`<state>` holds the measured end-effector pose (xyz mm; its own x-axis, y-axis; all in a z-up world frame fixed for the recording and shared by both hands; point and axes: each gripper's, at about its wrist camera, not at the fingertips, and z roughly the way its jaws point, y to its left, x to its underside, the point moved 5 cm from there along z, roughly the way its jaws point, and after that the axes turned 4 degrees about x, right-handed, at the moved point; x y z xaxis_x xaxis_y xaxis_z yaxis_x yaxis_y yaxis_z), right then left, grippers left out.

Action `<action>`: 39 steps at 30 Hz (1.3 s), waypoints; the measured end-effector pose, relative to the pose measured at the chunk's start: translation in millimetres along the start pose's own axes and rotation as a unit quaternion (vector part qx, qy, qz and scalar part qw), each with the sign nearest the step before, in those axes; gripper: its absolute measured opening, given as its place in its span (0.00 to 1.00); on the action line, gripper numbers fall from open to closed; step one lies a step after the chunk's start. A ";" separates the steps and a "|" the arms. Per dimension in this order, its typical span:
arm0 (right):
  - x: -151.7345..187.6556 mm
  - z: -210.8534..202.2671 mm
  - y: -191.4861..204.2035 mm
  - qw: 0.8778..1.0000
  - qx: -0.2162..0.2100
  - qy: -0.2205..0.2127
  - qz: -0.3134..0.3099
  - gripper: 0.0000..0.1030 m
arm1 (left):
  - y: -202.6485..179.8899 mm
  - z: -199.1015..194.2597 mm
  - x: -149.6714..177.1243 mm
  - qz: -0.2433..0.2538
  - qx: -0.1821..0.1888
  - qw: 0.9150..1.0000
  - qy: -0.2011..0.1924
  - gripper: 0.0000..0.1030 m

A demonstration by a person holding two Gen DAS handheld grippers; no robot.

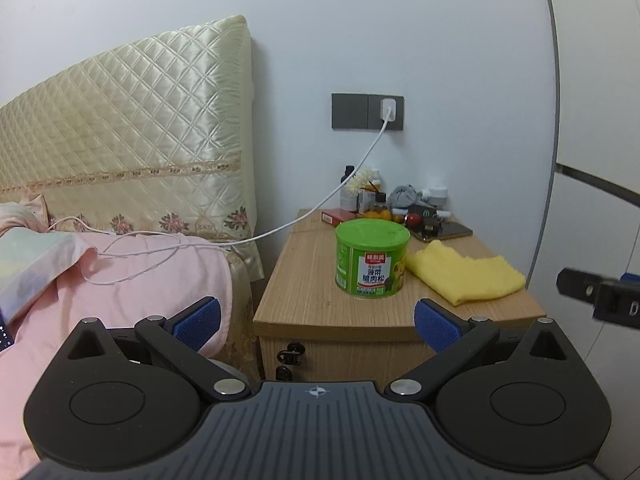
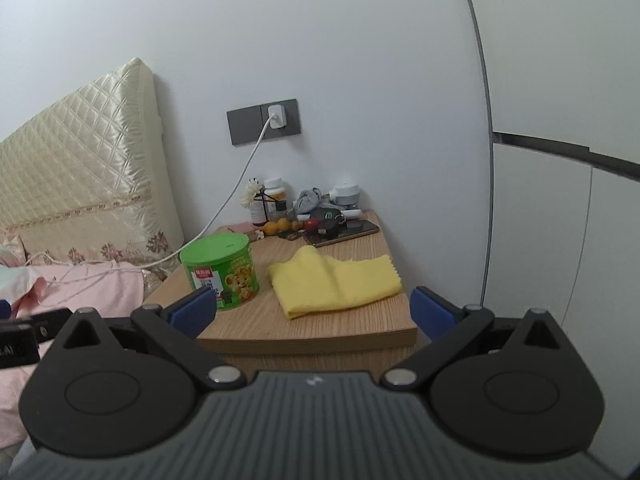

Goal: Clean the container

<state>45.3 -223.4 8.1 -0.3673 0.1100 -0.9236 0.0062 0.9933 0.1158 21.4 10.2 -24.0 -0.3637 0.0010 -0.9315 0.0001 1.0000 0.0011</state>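
A green can with a green lid stands upright on the wooden nightstand; it also shows in the right wrist view. A folded yellow cloth lies just right of the can, also in the right wrist view. My left gripper is open and empty, held in front of the nightstand's front edge, short of the can. My right gripper is open and empty, in front of the nightstand, short of the cloth. Part of the right gripper shows at the left wrist view's right edge.
Small bottles, fruit, a phone and other clutter crowd the nightstand's back edge. A white charger cable runs from the wall socket to the bed. The bed with pink bedding lies left. A white wardrobe stands right.
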 end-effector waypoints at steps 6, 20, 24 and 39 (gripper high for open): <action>-1.1 -3.3 6.5 1.000 -0.011 0.000 -0.013 1.00 | 0.3 -2.8 -2.3 -0.007 0.009 1.000 -0.001 1.00; -5.9 -5.9 9.6 1.000 -0.010 -0.021 -0.012 1.00 | 4.4 -3.8 -1.9 -0.020 0.054 0.998 -0.014 1.00; -7.2 -4.8 8.4 0.999 -0.002 -0.027 -0.017 1.00 | 3.5 -3.3 -4.8 -0.026 0.070 0.997 -0.016 1.00; 5.3 30.4 4.8 1.000 0.003 -0.003 -0.007 1.00 | 1.7 34.5 -8.6 -0.026 0.094 0.995 0.002 1.00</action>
<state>71.7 -216.9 -7.3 -0.3626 0.0955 -0.9270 0.0068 0.9950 0.0998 56.6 11.9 -28.5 -0.3718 -0.0507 -0.9269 0.1547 0.9811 -0.1158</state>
